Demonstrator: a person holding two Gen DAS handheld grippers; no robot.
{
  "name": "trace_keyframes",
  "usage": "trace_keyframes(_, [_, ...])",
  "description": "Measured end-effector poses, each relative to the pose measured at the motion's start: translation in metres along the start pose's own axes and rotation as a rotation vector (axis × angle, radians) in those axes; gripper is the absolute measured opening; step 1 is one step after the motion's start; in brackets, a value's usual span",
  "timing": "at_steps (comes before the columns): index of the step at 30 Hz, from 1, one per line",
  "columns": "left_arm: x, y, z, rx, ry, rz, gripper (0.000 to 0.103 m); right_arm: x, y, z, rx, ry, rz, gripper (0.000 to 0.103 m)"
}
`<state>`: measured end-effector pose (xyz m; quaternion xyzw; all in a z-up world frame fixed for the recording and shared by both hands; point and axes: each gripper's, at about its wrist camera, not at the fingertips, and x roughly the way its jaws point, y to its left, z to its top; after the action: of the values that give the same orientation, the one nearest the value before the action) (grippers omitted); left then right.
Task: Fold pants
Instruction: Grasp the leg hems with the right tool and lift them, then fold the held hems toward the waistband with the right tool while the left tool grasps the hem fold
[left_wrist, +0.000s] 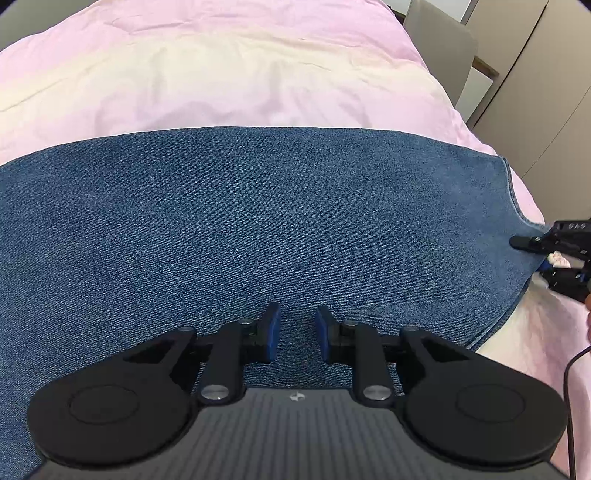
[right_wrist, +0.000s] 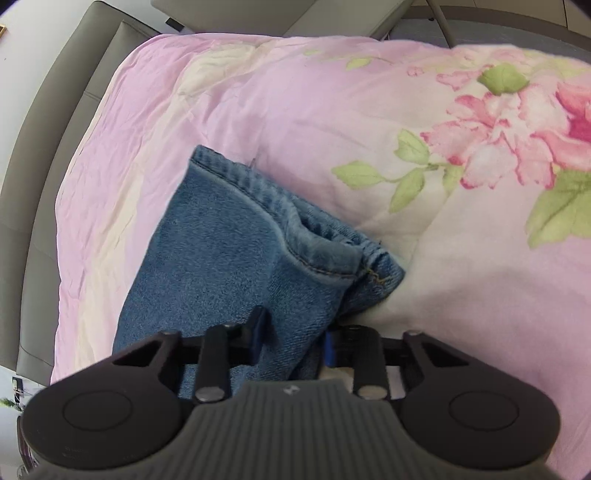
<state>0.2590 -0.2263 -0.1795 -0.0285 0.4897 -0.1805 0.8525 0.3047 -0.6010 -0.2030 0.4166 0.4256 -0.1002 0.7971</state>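
Observation:
Blue denim pants lie flat across a pink quilt, with layered edges showing at their near right. My left gripper hovers low over the middle of the denim. Its blue pads stand a little apart and no fold rises between them. At the pants' right end my right gripper holds the edge. In the right wrist view the stitched hem points away from me, and the pants bunch up between the fingers of the right gripper, which is shut on that fold.
The quilt bears a pink flower print to the right. A grey padded bed frame runs along the left. Beige cupboard doors stand beyond the bed's right edge. A black cable hangs at the near right.

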Motion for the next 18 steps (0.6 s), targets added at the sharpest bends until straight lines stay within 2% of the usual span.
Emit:
trace_keyframes(6, [-0.012,-0.001,0.002,-0.012,0.003,-0.002,0.028,-0.048,0.071,0.0,-0.219,-0.085,0.003,0.011])
trace_keyframes(10, [-0.048,0.019,-0.003,-0.079,-0.063,-0.043,0.028,-0.08,0.136,-0.015,-0.395,-0.133,0.028,0.01])
trace_keyframes(13, [-0.081,0.035,-0.005,-0.071,-0.121,-0.027,0.028,-0.092,0.189,-0.038,-0.521,-0.145,0.054,0.01])
trace_keyframes(18, [-0.132,0.077,-0.009,-0.086,-0.191,0.053,0.028,-0.096,0.269,-0.106,-0.732,-0.131,0.109,0.01])
